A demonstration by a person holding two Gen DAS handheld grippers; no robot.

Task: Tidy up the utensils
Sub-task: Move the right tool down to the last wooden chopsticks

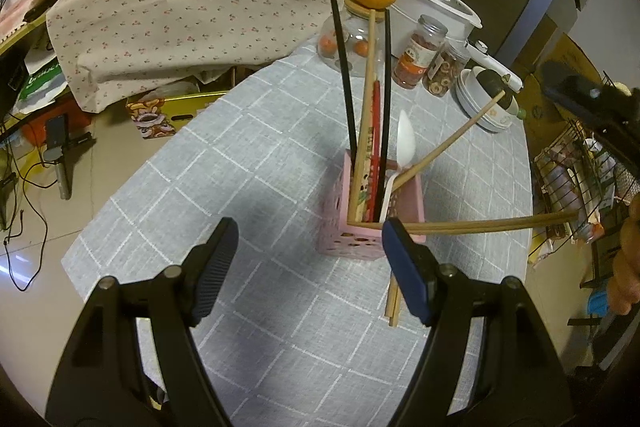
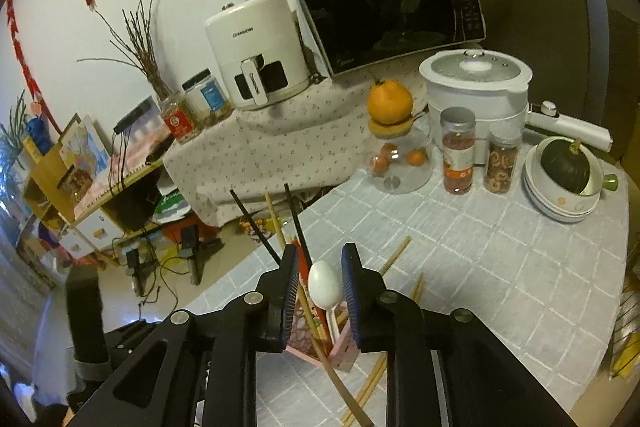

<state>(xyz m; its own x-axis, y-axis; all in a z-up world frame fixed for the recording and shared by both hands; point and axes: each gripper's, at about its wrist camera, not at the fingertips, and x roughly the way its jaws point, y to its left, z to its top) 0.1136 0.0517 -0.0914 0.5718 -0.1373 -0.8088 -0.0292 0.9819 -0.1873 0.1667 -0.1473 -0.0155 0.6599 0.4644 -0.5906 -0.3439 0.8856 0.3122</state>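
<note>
Your right gripper (image 2: 320,287) is standing spread around the white spoon (image 2: 325,287) without pressing it, over the pink holder (image 1: 362,241) on the tabletop (image 1: 224,187). Your left gripper (image 1: 308,259) is hanging wide open, empty. Loose chopsticks (image 2: 394,255) are lying beside the holder; jars (image 2: 458,151) are crowding behind.

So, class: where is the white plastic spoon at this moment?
The white spoon stands bowl-up in the pink holder among the chopsticks; in the right wrist view its bowl sits between the right gripper's open jaws.
</note>
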